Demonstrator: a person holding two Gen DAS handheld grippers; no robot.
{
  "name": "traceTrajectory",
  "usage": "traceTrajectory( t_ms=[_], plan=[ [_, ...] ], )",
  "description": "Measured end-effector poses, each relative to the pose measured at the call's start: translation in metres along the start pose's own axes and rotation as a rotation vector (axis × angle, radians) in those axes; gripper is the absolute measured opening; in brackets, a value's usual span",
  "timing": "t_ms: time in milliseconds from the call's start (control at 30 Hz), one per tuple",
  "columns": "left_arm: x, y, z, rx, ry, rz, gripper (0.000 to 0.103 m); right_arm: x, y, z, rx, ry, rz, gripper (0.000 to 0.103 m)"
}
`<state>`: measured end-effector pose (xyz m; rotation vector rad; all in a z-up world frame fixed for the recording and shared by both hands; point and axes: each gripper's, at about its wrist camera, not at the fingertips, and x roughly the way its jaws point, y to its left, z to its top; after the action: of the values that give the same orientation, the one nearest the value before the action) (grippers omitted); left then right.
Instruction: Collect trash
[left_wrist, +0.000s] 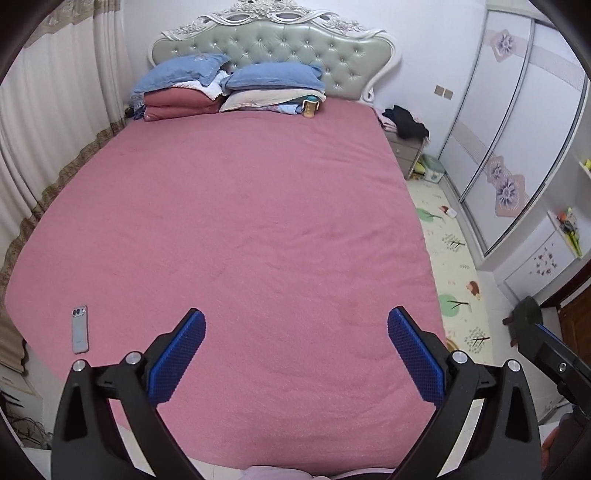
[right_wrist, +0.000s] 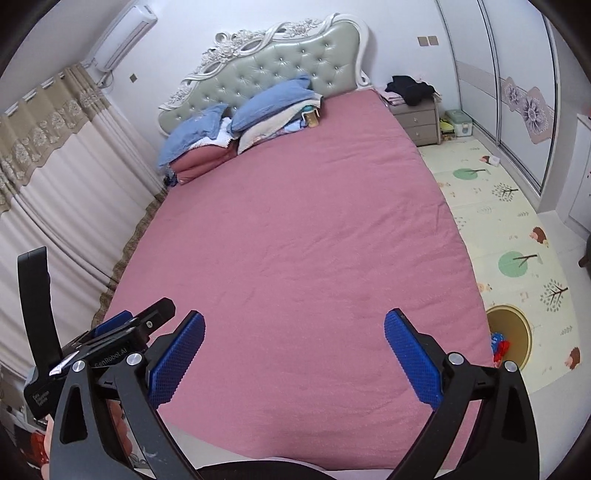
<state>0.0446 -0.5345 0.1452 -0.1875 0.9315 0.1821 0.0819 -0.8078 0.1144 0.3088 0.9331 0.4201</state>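
My left gripper (left_wrist: 295, 321) is open and empty above the foot end of a bed with a pink cover (left_wrist: 236, 206). My right gripper (right_wrist: 293, 321) is open and empty over the same bed (right_wrist: 295, 221). The left gripper's body also shows at the lower left of the right wrist view (right_wrist: 122, 325). A round gold-rimmed bin (right_wrist: 511, 339) stands on the floor at the bed's right side, with red and blue wrappers (right_wrist: 500, 345) inside. A small paper scrap (left_wrist: 448, 211) lies on the play mat near the wardrobe; it also shows in the right wrist view (right_wrist: 491, 160).
A phone (left_wrist: 79, 329) lies on the bed's left edge. Pillows (left_wrist: 229, 85) and a bottle (left_wrist: 309, 108) sit by the headboard. A nightstand (right_wrist: 417, 118) with dark clothes, a wardrobe (left_wrist: 491, 140), curtains (left_wrist: 48, 140) and a dark stool (left_wrist: 526, 314) surround the bed.
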Motion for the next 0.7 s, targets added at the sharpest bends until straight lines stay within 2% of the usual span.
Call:
traceTrajectory(
  t_ms=[133,233,433,533,700],
  plan=[
    [-0.004,0.005,0.003,-0.03,-0.008,0.004,0.099,-0.001,0.005,0.003,0.006,-0.007,-0.007,0.094],
    [-0.006,0.001,0.004,-0.021,-0.018,0.03,0.099,-0.001,0.006,0.004,0.007,-0.01,-0.005,0.094],
    [-0.01,-0.006,0.003,-0.008,-0.027,0.026,0.099,-0.003,0.011,0.002,-0.007,-0.011,0.007,0.094],
    [-0.011,-0.009,0.003,0.012,-0.027,0.058,0.099,-0.005,0.012,0.003,-0.012,-0.02,0.019,0.094],
    [-0.014,-0.015,0.005,0.026,-0.043,0.053,0.099,-0.005,0.009,0.002,-0.007,-0.015,0.017,0.094]
  ],
)
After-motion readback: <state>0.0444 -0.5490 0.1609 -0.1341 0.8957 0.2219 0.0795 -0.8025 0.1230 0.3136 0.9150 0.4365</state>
